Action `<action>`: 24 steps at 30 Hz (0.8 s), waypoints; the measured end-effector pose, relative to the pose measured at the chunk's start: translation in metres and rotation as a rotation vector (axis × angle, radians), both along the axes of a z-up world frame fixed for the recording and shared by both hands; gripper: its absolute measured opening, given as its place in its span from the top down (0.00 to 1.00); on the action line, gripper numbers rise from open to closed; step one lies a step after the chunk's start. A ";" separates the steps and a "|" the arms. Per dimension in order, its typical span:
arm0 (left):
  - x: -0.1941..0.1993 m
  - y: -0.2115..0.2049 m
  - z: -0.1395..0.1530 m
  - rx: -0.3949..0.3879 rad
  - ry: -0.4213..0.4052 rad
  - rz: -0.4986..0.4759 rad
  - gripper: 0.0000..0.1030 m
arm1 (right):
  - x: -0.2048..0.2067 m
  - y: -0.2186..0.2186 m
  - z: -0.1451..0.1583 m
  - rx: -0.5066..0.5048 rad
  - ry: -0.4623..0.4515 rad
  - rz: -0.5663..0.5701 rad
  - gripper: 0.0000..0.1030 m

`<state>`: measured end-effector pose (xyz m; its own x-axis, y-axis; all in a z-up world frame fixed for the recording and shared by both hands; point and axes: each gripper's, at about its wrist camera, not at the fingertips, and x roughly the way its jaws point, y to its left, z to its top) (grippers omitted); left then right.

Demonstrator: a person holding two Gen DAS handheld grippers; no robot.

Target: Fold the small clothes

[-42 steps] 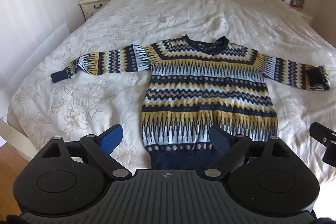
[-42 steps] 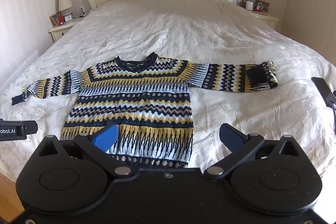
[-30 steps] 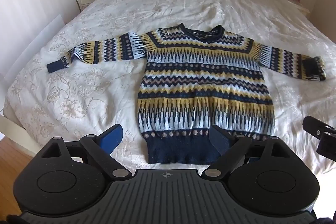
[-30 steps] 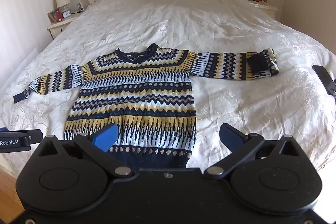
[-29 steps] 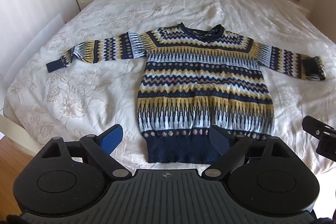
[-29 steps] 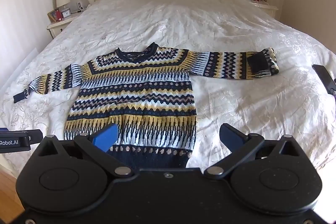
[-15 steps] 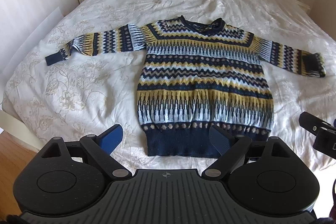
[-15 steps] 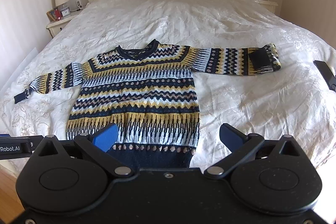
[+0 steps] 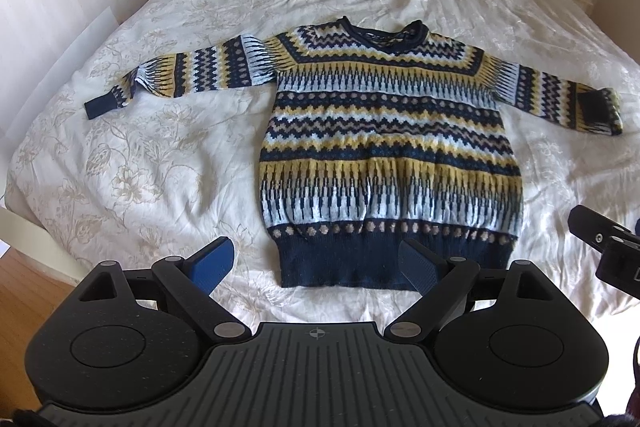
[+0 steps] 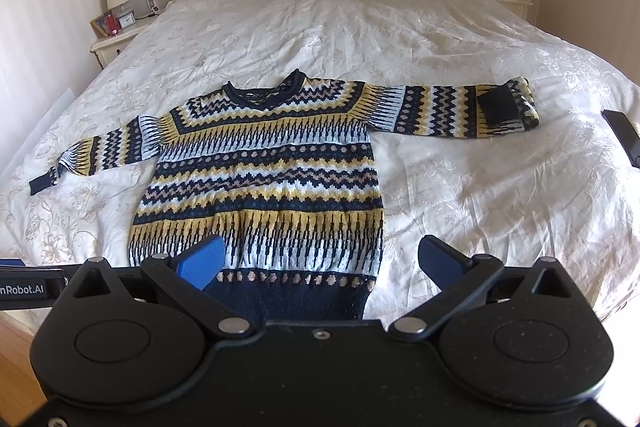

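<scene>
A cream bedspread (image 9: 160,155) carries the patterned sweater (image 9: 388,147) flat, sleeves outstretched, ready for folding. Left gripper (image 9: 316,265) and right gripper (image 10: 320,261) hover near its hem, fingers wide, empty.

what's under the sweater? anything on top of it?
The sweater lies flat, sleeves spread, on the white floral bedspread, which shows all around it. Whatever is beneath the knit is covered. Nothing rests on top; one cuff is folded back onto its own sleeve.
</scene>
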<state>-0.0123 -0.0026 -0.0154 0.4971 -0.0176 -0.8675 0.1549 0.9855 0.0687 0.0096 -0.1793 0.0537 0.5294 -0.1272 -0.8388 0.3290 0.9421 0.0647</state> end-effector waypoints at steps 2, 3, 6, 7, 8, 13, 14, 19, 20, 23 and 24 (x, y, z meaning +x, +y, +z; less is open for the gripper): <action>0.000 0.000 0.000 -0.001 0.003 0.001 0.13 | 0.000 -0.001 0.000 0.000 0.000 0.000 0.01; 0.001 0.000 -0.001 0.000 0.005 0.001 0.13 | 0.000 -0.001 0.000 0.001 0.000 -0.001 0.01; 0.001 0.000 -0.003 0.001 0.016 0.000 0.13 | 0.001 -0.002 0.000 0.001 0.000 -0.001 0.01; 0.001 -0.001 -0.003 0.002 0.018 -0.001 0.13 | 0.001 -0.002 0.000 0.001 -0.001 -0.001 0.01; 0.001 -0.001 -0.003 0.003 0.019 -0.003 0.13 | 0.002 -0.002 0.000 0.001 0.000 -0.002 0.01; 0.001 -0.001 -0.004 0.002 0.020 0.000 0.13 | 0.003 -0.004 0.000 0.003 0.001 0.000 0.01; 0.000 -0.001 -0.004 0.002 0.021 0.001 0.13 | 0.003 -0.004 0.000 0.003 0.001 0.000 0.01; 0.000 0.000 -0.006 0.005 0.020 -0.001 0.13 | 0.004 -0.005 0.001 0.004 0.003 0.000 0.01; -0.001 0.000 -0.006 0.005 0.020 -0.001 0.13 | 0.004 -0.006 0.001 0.005 0.002 0.000 0.01; -0.001 0.000 -0.007 0.004 0.022 -0.001 0.13 | 0.005 -0.006 0.001 0.005 0.003 -0.001 0.01; -0.002 0.001 -0.008 0.004 0.023 0.000 0.13 | 0.005 -0.007 0.001 0.006 0.004 0.000 0.01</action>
